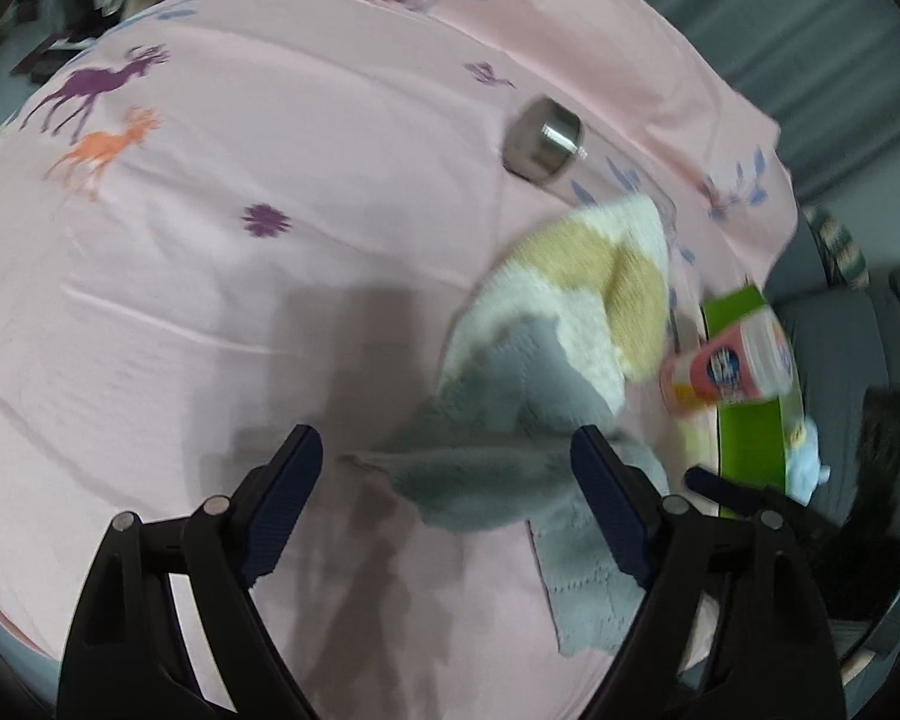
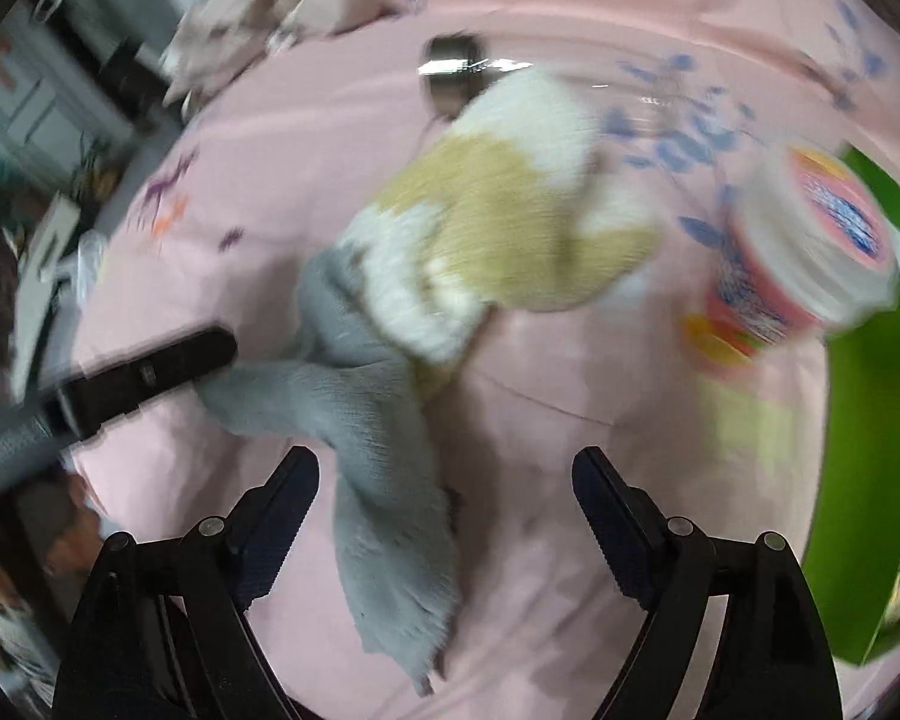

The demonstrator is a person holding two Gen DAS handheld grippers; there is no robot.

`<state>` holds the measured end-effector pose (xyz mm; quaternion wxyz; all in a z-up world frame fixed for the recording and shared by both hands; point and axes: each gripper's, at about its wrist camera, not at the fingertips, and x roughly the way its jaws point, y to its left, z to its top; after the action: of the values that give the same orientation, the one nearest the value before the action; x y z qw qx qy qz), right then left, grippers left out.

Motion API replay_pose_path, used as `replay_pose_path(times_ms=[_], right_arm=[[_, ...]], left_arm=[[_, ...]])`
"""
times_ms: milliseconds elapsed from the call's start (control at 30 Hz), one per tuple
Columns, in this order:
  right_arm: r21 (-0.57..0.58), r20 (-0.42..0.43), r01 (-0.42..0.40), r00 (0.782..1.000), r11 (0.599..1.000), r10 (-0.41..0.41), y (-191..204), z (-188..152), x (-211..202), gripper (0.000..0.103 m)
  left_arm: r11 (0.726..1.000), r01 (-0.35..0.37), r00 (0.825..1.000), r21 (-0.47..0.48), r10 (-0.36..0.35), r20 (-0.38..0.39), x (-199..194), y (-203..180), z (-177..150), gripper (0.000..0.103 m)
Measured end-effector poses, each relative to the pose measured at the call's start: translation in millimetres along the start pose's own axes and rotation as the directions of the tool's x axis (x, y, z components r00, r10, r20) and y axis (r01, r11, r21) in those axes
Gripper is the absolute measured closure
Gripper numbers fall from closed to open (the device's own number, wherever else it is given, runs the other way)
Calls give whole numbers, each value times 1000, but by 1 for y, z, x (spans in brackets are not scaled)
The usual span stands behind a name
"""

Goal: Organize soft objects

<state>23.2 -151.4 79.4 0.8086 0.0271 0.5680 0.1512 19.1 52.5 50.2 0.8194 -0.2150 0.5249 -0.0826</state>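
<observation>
Both spread wide, clamping nothing: left gripper [image 1: 447, 450] and right gripper [image 2: 444, 468] over fluffy towel [image 2: 450, 276] beside pink tub [image 2: 804, 246].

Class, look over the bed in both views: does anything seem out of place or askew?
Yes. The fluffy grey, white and tan cloth lies crumpled in a heap on the pink sheet, not folded. Beside it, a pink-labelled tub lies tipped on its side.

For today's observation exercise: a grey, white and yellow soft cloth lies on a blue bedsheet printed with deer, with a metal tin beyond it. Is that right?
Not quite: the bedsheet is pink, not blue, as the left wrist view shows. The rest holds: the grey, white and yellow soft cloth lies on it, the sheet has deer printed on it, and the metal tin sits beyond the cloth.
</observation>
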Motion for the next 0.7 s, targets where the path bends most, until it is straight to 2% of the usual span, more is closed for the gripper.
replay_pose_path(times_ms=[100, 133, 167, 233, 267, 300, 333, 400, 500, 533, 633, 667, 700], right_arm=[[183, 36, -94, 995, 979, 89, -24, -4, -8, 16], [234, 45, -143, 990, 962, 136, -29, -8, -8, 16], [301, 60, -228, 974, 926, 220, -33, -12, -8, 16], [372, 75, -386, 919, 844, 387, -34, -19, 1, 16], [383, 59, -428, 896, 819, 440, -33, -21, 8, 16], [388, 47, -424, 896, 818, 442, -32, -23, 11, 16], [392, 31, -389, 911, 834, 410, -31, -23, 14, 16], [395, 12, -273, 956, 877, 292, -28, -24, 19, 16], [384, -5, -152, 986, 911, 167, -29, -24, 23, 16], [378, -7, -129, 990, 917, 142, -30, -23, 26, 16], [374, -17, -132, 989, 918, 149, -26, -19, 39, 16], [356, -3, -126, 991, 926, 135, -20, -19, 36, 19], [337, 6, -159, 986, 928, 167, -14, -18, 36, 28]], left_arm=[[1000, 14, 999, 27, -13, -42, 10, -7, -6, 28], [998, 28, 996, 50, -23, -85, 17, -11, -8, 28], [996, 47, 991, 70, -38, -129, 25, -15, -11, 29], [993, 64, 979, 102, -42, -202, 39, -23, -19, 30], [992, 38, 982, 122, -14, -189, 41, -27, -22, 30], [987, 8, 987, 161, 19, -162, 42, -34, -26, 30], [981, -7, 988, 193, 37, -152, 42, -39, -29, 30], [969, -21, 988, 248, 58, -143, 45, -47, -34, 29], [956, -49, 989, 290, 88, -123, 49, -54, -40, 29], [955, -51, 989, 293, 89, -116, 49, -55, -41, 29], [949, -45, 992, 313, 80, -101, 54, -60, -45, 29], [945, -51, 992, 322, 85, -93, 56, -62, -46, 29], [941, -58, 993, 332, 90, -81, 58, -66, -48, 29]])
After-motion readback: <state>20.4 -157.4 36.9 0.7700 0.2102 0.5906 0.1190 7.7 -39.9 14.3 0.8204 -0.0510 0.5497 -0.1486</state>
